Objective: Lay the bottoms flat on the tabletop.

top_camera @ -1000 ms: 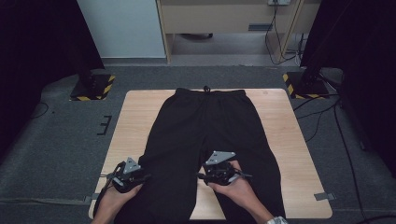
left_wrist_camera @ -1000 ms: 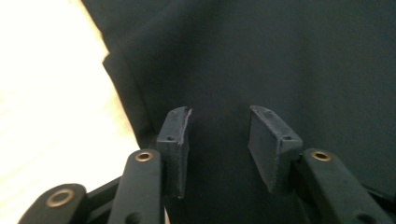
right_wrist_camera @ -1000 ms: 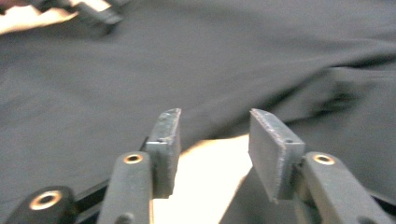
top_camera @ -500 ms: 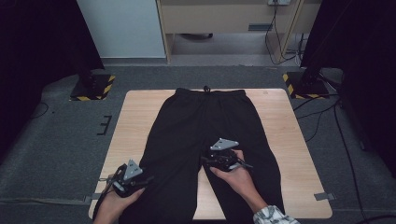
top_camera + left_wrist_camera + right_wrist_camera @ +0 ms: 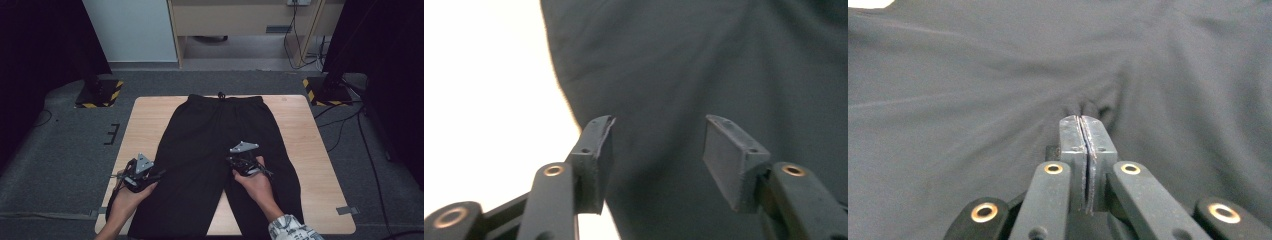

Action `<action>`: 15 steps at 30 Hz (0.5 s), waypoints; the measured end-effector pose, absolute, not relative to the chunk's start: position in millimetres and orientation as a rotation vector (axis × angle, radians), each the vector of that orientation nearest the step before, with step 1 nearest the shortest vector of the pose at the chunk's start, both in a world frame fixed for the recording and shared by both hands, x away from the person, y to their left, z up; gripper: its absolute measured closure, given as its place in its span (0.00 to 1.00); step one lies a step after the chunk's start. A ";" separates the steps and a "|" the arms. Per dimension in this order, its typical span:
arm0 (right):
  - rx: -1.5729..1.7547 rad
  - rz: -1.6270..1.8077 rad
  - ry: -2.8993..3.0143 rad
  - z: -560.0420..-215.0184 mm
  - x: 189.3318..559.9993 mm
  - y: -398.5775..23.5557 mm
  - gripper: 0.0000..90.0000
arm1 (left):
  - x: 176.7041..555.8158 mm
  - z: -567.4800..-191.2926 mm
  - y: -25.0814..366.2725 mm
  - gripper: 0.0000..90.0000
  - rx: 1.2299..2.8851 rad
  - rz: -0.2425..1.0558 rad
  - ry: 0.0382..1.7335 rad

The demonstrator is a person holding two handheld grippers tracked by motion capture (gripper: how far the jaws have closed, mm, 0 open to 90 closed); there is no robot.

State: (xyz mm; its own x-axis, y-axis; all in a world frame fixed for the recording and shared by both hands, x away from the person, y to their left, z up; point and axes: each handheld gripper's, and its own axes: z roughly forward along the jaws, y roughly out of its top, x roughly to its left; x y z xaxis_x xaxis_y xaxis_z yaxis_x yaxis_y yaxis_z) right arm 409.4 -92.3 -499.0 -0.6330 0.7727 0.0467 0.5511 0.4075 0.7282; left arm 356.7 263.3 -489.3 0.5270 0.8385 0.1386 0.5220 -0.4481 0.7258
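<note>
Black trousers point(image 5: 215, 135) lie flat on the wooden table point(image 5: 150, 120), waistband at the far side. My left gripper point(image 5: 158, 174) hovers at the outer edge of the left leg. Its jaws have just been opening and stand open point(image 5: 658, 125) over the dark cloth point(image 5: 704, 60), with nothing between the pads. My right gripper point(image 5: 239, 159) rests near the crotch between the legs. Its jaws have just been closing, and the pads point(image 5: 1081, 120) are now together on a small pucker of the fabric point(image 5: 973, 75), with creases running out from the tip.
Bare wood shows on both sides of the trousers, wider on the right point(image 5: 310, 150). Yellow-and-black striped stand bases sit on the floor at back left point(image 5: 100, 92) and back right point(image 5: 325, 90). Cables point(image 5: 350, 125) trail on the carpet at the right.
Both hands have moved away from the near edge of the table. The right gripper went farther up the trousers toward the crotch, and the left one shifted slightly up along the leg's edge.
</note>
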 end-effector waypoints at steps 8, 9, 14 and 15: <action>1.148 1.155 2.285 -490.0 398.5 -134.1 0.46 | 378.1 -494.4 281.7 0.26 2.110 0.640 1.164; 1.149 1.152 2.262 -487.6 397.7 -144.0 0.38 | 382.2 -493.1 286.6 0.25 2.101 0.638 1.155; 1.238 1.133 2.148 -486.2 398.3 -199.8 0.17 | 393.8 -496.2 299.9 0.14 2.072 0.587 1.193; 1.248 1.129 2.125 -487.9 397.6 -210.6 0.16 | 395.9 -497.6 302.5 0.13 2.080 0.591 1.193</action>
